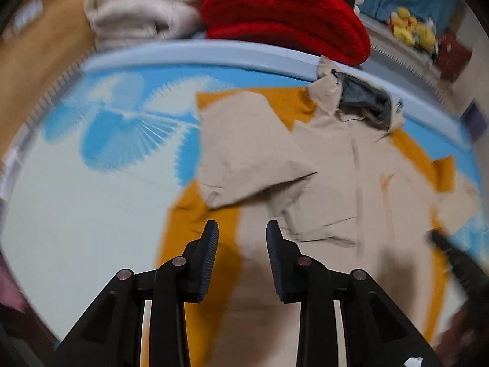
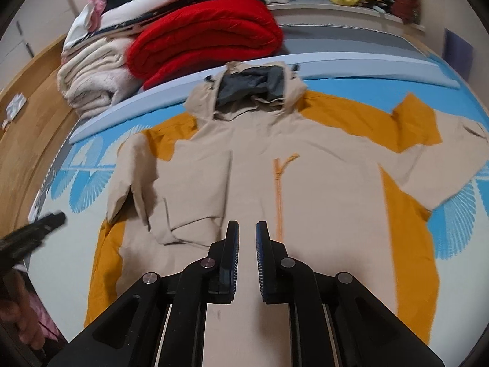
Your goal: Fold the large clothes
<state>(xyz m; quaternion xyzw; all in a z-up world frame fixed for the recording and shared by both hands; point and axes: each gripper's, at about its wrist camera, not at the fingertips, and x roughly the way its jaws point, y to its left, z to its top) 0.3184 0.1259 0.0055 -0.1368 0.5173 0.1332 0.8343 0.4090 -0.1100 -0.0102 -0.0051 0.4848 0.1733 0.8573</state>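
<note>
While both hand-held grippers (image 1: 242,229) (image 2: 247,229) hover spread and empty, the soft, limp beige-and-mustard hooded jacket (image 2: 259,165) suits pinching at a sleeve cuff (image 2: 122,205).

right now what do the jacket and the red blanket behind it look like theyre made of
Jacket: thin woven shell, likely nylon or polyester; matte, sharp creases. Red blanket: soft fleece or plush, judging by its fuzzy surface and thick rounded folds.

Beige-and-mustard jacket (image 2: 244,165) with grey-lined hood (image 2: 250,88) on a blue, white-fanned sheet (image 2: 88,180), beside a red blanket (image 2: 204,39).
</note>
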